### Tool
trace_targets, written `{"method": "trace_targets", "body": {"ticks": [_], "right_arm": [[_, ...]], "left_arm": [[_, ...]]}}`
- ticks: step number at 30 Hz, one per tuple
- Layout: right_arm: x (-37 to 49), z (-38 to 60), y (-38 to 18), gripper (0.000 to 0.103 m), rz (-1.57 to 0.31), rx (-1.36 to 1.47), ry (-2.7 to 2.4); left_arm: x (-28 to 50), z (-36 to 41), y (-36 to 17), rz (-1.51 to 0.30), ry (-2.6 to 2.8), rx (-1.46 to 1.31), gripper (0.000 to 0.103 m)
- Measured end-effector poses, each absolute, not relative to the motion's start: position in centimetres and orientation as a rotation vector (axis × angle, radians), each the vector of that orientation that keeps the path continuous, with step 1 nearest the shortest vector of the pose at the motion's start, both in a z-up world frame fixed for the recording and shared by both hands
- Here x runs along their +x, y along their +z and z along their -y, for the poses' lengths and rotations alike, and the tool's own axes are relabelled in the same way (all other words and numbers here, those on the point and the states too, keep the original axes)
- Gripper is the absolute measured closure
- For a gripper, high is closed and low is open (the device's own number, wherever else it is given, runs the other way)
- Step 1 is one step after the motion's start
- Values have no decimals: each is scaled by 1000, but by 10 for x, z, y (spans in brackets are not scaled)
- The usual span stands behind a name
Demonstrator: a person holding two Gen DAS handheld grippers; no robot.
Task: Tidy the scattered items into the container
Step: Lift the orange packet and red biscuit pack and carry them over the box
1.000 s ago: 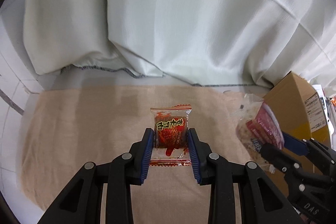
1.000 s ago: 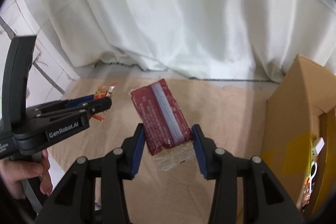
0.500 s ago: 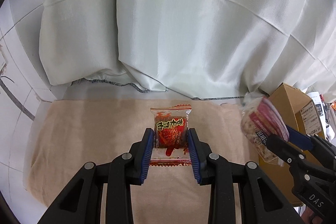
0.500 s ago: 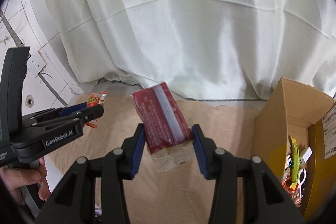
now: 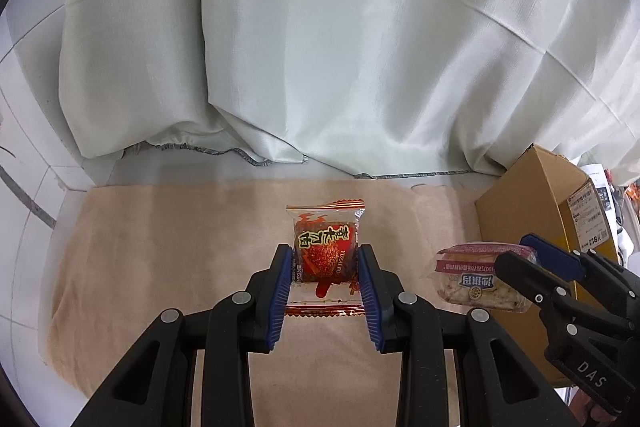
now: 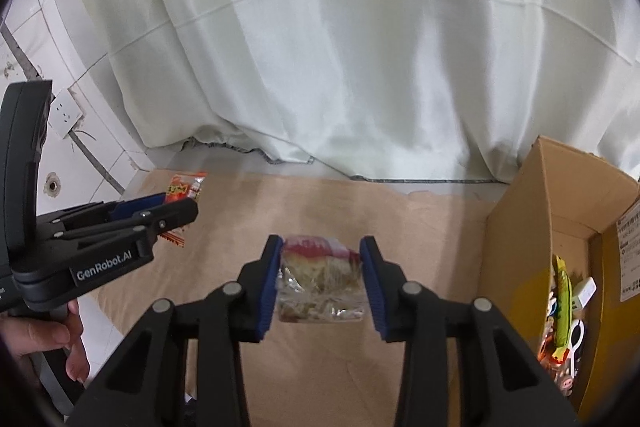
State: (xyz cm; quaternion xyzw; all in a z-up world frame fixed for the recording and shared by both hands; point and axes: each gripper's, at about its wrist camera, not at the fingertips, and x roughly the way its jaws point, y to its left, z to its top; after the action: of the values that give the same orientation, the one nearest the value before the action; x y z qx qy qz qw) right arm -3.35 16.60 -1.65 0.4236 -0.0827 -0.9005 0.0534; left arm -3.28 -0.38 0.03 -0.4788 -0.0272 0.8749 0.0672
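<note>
Left gripper (image 5: 325, 273), at the left of the tan cloth (image 5: 160, 247) and clear above it, has its blue pads (image 5: 282, 291) pressed on both sides of a red-and-clear snack packet (image 5: 325, 251), the packet upright between them. Right gripper (image 6: 322, 277), over the middle of the cloth, clamps a clear-wrapped sandwich-like bread pack (image 6: 320, 281) with a red top edge; its jaws have just been closing, the pack between them. At the cloth's right edge stands the open cardboard box (image 6: 520, 235), with small items already inside it.
</note>
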Motion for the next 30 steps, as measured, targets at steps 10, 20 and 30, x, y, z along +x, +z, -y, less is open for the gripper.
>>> {"method": "trace_targets", "body": {"ticks": [10,20,30], "right_arm": [[-36,-169,-14,60,239,1295,-2742],[-29,-195,22,60,238,1204,-2841],[5,-258,51,60,312,1144,-3009]], "left_arm": [[-38,-1,2,75,2626,-1445,69],[-54,-37,35,35,2615,-1324,69],[-63,-106,58,-29,2531,-1217,69]]}}
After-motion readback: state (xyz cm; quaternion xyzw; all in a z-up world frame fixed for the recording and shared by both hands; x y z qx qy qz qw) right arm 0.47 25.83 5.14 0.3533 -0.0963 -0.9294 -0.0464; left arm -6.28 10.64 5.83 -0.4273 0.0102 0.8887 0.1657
